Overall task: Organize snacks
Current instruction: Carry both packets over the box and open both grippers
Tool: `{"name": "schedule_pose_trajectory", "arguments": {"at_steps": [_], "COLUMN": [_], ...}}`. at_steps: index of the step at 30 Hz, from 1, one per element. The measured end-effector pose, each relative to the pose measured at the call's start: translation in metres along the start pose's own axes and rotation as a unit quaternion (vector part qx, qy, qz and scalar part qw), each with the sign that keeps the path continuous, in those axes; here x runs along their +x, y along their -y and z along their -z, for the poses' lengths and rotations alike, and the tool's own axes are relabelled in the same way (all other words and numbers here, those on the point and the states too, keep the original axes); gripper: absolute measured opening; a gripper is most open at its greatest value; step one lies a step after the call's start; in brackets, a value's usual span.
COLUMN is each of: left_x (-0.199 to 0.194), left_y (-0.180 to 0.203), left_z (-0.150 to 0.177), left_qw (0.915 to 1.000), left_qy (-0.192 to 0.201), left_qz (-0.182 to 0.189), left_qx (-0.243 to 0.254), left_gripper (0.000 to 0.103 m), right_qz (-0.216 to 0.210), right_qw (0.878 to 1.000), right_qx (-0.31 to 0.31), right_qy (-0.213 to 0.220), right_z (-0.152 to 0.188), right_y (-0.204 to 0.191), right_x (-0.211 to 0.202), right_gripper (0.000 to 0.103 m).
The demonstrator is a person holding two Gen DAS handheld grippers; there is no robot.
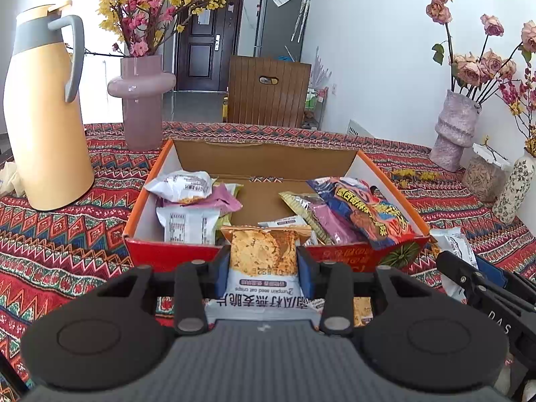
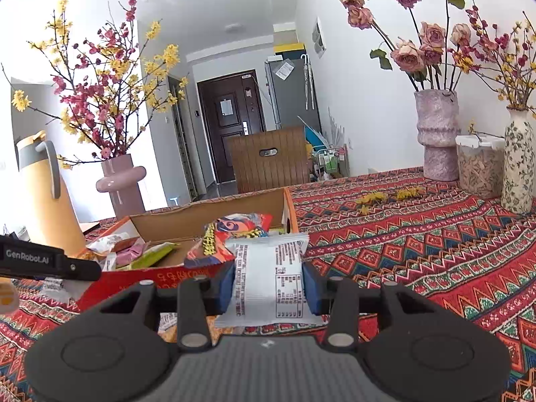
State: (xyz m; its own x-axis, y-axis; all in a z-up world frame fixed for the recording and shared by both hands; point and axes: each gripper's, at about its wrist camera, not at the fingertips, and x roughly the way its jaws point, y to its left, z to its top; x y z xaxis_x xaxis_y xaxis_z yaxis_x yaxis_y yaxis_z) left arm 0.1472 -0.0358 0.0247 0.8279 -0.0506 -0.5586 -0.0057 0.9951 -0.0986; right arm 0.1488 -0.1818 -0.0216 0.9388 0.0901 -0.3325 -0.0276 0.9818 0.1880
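Observation:
An open cardboard box (image 1: 147, 201) with a red front wall sits mid-table and holds several snack packets. My left gripper (image 1: 263, 258) is shut on an oat crisp packet (image 1: 261, 254), white and orange, lifted just before the box's near wall. My right gripper (image 2: 267, 279) is shut on a white snack packet (image 2: 268, 278) with printed black text, held above the cloth right of the box (image 2: 187, 221). The right gripper (image 1: 475, 284) also shows at the right edge of the left wrist view, and the left gripper's finger (image 2: 50, 263) at the left edge of the right wrist view.
A yellow jug (image 1: 43, 117) and a pink vase (image 1: 140, 100) with blossom branches stand left of the box. A textured vase (image 1: 454, 130) of roses, a clear jar (image 2: 480, 167) and a floral vase (image 2: 517, 164) stand at the right. A wooden chair (image 1: 268, 90) is behind the table.

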Motion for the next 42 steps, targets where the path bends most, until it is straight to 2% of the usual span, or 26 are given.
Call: {"name": "schedule_pose_trajectory", "arguments": {"at_steps": [7, 20, 32, 42], "left_x": [0.006, 0.032, 0.071, 0.079], "left_y": [-0.006, -0.023, -0.046, -0.051], "left_z": [-0.023, -0.054, -0.044, -0.038], "left_qw": [0.9997, 0.9971, 0.9926, 0.9935], "left_qy": [0.025, 0.065, 0.091, 0.081], "left_qz": [-0.006, -0.035, -0.066, -0.068], "left_qx": [-0.003, -0.020, -0.044, -0.041], "left_gripper": [0.040, 0.040, 0.040, 0.040], "right_qz": [-0.022, -0.044, -0.041, -0.037], "right_qw": [0.999, 0.997, 0.996, 0.995], "right_qx": [-0.033, -0.070, -0.076, -0.085], "right_qy": [0.008, -0.002, -0.003, -0.021], "right_z": [-0.025, -0.057, -0.052, -0.042], "right_y": [-0.026, -0.065, -0.077, -0.078], "right_x": [0.017, 0.075, 0.118, 0.130], "right_gripper": [0.042, 0.042, 0.042, 0.042]}}
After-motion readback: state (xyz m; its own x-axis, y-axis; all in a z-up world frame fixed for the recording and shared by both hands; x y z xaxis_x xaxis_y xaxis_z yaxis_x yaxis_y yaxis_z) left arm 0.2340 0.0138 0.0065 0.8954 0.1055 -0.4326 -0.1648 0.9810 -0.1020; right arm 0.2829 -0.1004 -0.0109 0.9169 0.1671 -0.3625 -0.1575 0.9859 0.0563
